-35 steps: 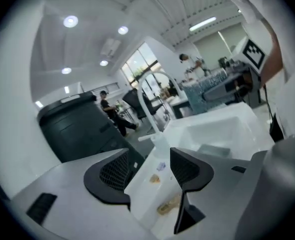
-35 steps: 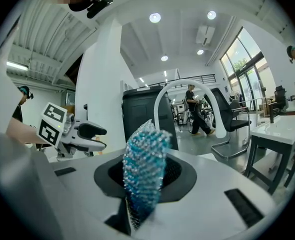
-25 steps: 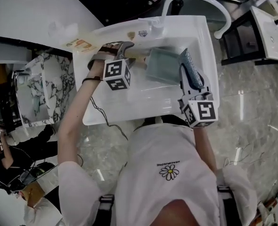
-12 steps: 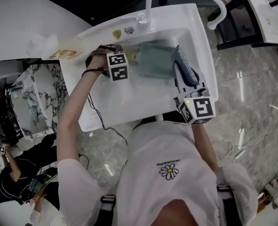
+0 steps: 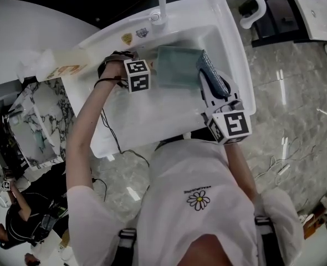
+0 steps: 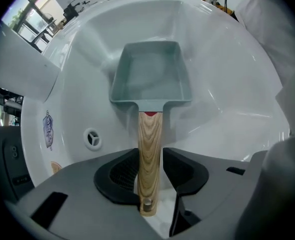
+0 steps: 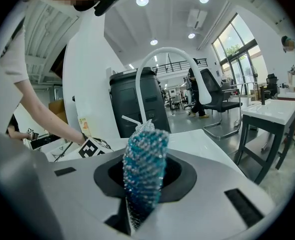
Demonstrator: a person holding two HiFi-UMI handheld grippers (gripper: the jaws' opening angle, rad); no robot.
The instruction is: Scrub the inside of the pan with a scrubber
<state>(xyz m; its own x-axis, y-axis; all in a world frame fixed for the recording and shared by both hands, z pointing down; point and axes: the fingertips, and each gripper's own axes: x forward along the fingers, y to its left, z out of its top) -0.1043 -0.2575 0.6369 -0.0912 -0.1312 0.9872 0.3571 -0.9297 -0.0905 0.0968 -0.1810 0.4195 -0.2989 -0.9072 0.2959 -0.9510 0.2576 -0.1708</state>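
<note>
Pan (image 6: 150, 79) grey-green (handle (image 6: 150, 149) pale wood-grain); scrubber (image 7: 143, 169) sparkly teal; sink (image 6: 227, 84) white.

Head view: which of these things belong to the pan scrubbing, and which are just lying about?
Part of the job: pan, lying in the sink; scrubber, clamped in the right gripper.
Just there: faucet; stickers on the sink's rim; tan card on the counter.

A rectangular grey-green pan (image 6: 150, 79) with a wooden handle (image 6: 150, 149) lies open-side-up in the sink (image 5: 236, 54); a sparkly blue scrubber (image 7: 143, 166) sits above the sink's right side.
</note>
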